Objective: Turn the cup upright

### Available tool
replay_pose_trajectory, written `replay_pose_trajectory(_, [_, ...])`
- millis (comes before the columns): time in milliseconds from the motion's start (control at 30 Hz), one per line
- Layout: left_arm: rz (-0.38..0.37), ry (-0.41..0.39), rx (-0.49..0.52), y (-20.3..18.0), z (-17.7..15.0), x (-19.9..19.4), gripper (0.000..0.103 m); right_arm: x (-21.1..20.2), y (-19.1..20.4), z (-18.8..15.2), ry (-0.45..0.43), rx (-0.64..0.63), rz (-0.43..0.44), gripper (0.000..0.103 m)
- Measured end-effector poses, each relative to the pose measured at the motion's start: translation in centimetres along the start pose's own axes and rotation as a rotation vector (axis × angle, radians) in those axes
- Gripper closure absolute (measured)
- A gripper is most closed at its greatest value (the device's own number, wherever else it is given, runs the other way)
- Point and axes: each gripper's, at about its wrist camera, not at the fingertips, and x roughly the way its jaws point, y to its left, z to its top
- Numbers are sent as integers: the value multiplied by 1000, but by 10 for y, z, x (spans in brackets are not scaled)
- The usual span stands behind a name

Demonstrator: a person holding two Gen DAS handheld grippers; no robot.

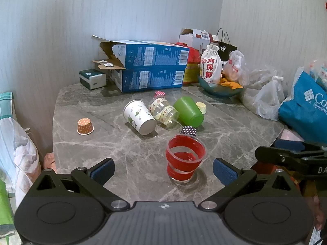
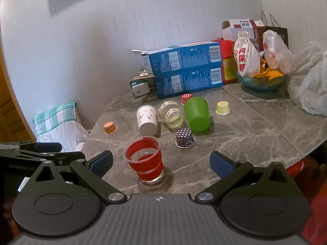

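The red-banded clear plastic cup [image 1: 185, 159] is standing upright on the marble table [image 1: 130, 153], lower centre of frame; the left gripper [image 1: 163, 170] is hovering with fingers spread wide, holding nothing; the right gripper [image 2: 161, 163] is likewise gaping, empty; a white paper cup [image 2: 147, 119] is lying tipped at mid-frame.

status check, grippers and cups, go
Left gripper open, right gripper open, both empty. Red cup upright between left's fingers, untouched. White cup, clear cup, green cup on their sides behind. Dotted cup nearby.
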Motion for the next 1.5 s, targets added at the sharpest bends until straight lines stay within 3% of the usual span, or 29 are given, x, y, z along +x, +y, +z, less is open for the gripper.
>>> replay_pose_trajectory(1300, [-18,26,-19,5,-3,8,0,11,2,-3,37,-4,13,1])
replay_pose_trajectory(1500, [-6,-39,-1,6,-4,4,0,14,3,-4,37,-11,19,1])
